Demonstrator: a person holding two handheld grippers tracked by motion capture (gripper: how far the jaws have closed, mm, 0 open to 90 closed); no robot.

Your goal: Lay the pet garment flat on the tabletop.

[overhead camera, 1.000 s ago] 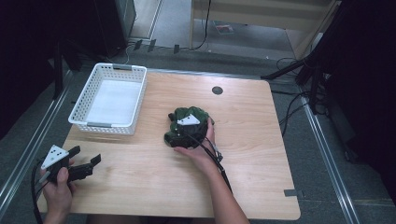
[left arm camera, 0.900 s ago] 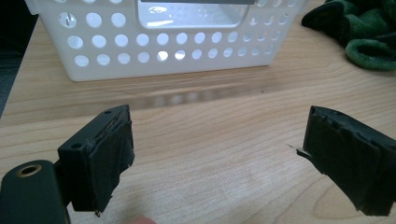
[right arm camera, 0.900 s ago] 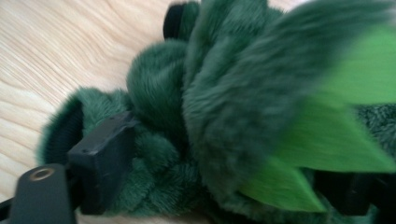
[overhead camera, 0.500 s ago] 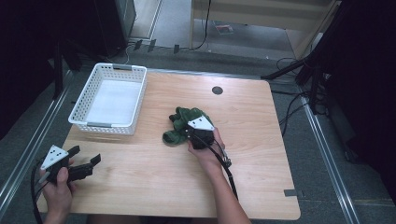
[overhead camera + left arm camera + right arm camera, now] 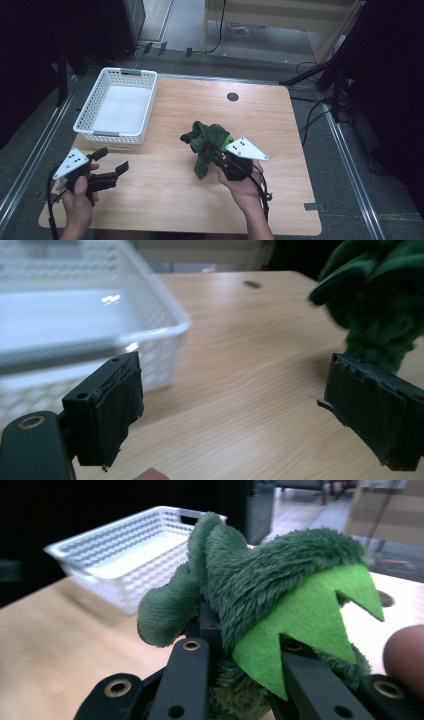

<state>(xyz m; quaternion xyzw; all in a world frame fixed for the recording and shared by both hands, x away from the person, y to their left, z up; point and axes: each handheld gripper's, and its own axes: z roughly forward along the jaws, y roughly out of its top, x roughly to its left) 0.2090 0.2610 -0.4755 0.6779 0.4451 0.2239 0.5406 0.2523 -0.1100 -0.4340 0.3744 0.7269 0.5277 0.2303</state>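
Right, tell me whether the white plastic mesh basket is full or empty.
Empty: the white plastic mesh basket shows a bare white floor. The green plush toy is outside it.

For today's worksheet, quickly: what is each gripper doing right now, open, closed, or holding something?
Left gripper: open, holding nothing.
Right gripper: closed on the green plush toy, lifted off the table.
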